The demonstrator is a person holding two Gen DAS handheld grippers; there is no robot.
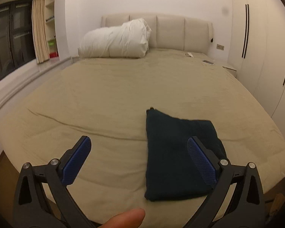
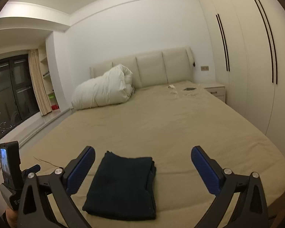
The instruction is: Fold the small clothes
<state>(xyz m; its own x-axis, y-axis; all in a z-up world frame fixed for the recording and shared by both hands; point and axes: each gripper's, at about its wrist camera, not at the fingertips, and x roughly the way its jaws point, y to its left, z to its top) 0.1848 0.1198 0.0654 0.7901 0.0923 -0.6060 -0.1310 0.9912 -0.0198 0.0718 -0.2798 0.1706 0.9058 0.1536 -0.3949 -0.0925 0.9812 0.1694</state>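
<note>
state: left hand-held gripper (image 1: 139,149) and right hand-held gripper (image 2: 142,158) both wide, empty | item: folded dark garment (image 2: 121,185) near bed (image 1: 104,95) edge | risk: a nudge could unfold it

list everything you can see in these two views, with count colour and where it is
folded garment: 1, dark, near end of the bed
bed sheet: 1, beige, covering the mattress
duvet: 1, white, bundled against the headboard
headboard: 1, cream, padded panels, far end of the bed
small items: a few, too small to identify, far corner of the bed
nightstand: 1, white, beside the bed by the wardrobe
wardrobe: 1, white, black handles
curtain: 1, cream, beside the dark window
left gripper: 1, black, blue pads, open, empty
right gripper: 1, same colours, open, empty
fingertip: 1, bottom edge of the left view
</note>
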